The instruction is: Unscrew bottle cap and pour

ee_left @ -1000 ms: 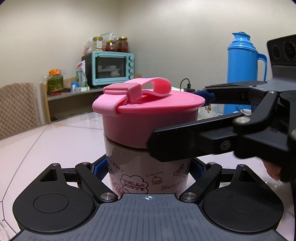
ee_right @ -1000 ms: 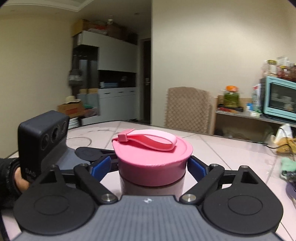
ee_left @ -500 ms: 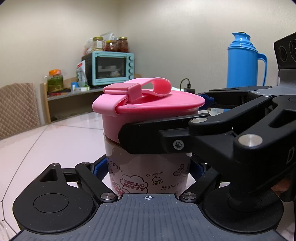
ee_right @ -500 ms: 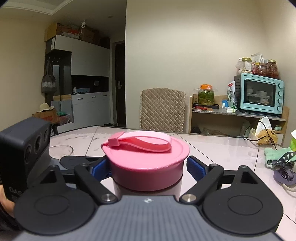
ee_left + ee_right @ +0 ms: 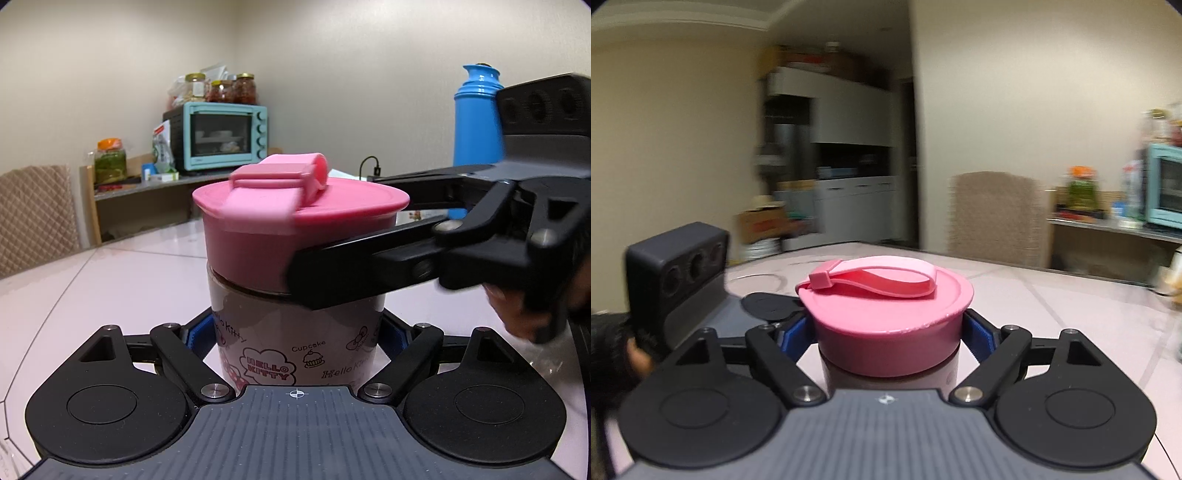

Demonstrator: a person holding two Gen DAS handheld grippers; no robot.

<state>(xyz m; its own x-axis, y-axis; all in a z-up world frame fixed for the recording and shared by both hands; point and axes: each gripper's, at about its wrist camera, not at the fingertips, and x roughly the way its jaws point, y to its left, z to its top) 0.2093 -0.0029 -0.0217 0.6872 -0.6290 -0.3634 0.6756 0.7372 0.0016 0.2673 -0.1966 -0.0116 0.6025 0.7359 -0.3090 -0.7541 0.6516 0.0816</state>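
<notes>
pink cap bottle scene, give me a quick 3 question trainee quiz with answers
1. True or false: the pink cap is already off the bottle.
2. Which gripper clamps the cap: A left gripper, B right gripper?
3. What blue thing stands behind the right gripper in the left wrist view?

Key:
1. False, it sits on the bottle.
2. B; the left gripper holds the bottle's body.
3. The blue thermos.
</notes>
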